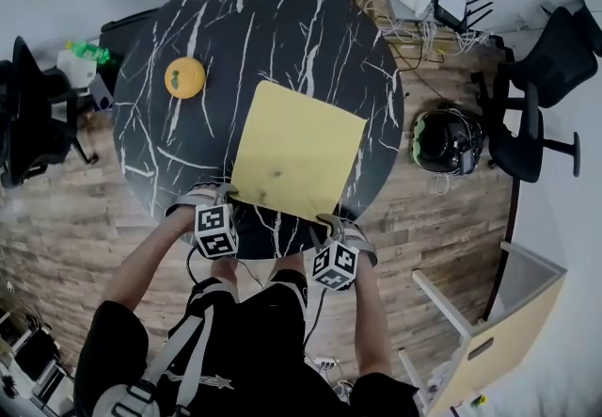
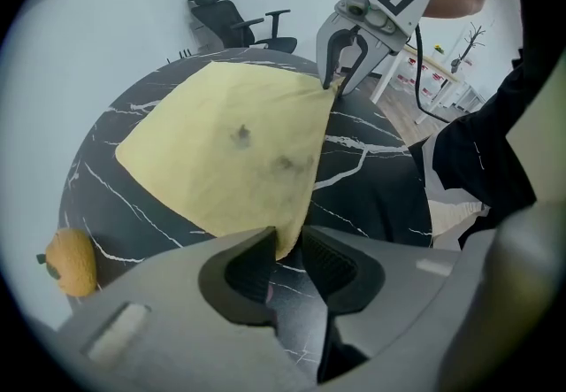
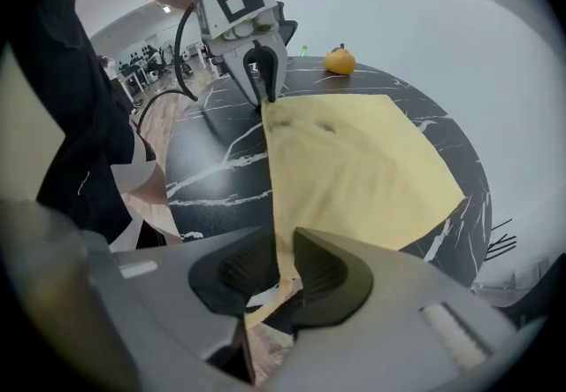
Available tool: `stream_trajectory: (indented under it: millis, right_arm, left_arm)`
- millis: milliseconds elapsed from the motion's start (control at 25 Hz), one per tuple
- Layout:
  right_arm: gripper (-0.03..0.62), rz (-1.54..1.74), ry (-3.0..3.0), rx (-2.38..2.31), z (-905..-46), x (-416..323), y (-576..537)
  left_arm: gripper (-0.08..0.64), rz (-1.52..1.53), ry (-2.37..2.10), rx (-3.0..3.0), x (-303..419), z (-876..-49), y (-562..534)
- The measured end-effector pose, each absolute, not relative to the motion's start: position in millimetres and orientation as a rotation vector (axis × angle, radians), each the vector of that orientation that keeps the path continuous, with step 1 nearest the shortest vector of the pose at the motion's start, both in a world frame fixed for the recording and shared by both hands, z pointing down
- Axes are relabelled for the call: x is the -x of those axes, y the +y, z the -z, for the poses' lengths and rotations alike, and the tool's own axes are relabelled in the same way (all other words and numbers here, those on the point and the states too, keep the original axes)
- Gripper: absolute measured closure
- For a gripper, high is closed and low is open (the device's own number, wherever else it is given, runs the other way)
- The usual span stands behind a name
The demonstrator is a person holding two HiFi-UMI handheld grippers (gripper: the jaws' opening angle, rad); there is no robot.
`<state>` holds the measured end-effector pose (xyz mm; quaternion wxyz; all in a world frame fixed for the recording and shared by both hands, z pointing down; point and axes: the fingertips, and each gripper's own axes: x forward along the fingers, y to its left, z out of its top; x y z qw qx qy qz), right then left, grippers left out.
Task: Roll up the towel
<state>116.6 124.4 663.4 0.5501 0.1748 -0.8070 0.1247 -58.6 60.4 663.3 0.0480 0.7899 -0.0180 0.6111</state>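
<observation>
Seeing the yellow towel point(image 1: 296, 150) spread flat on my black marble table point(image 1: 179, 147). Left gripper point(image 2: 285, 249) pinches its near left corner between the pads; right gripper point(image 3: 283, 266) pinches the near right corner, cloth filling the gap

Soft, even room light, no hard shadows. The yellow towel point(image 1: 296, 150) reads bright against the dark table point(image 1: 150, 152), which carries a dull sheen. Gripper views bulge at the edges, corners black; near jaws blur.
</observation>
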Motion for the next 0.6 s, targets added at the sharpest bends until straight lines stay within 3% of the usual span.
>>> stream_trajectory:
  millis: [360, 600]
  right_arm:
    - [0.572, -0.222, -1.871, -0.461, -666.1, -120.1, 131.0]
    - [0.573, -0.204, -1.855, -0.449, -661.1, -118.3, 147.1]
  left_arm:
    - [0.522, -1.950, -0.074, -2.483, 63.6, -664.2, 68.1]
    - [0.531, -1.998, -0.009, -2.483, 74.4, -659.1, 87.9]
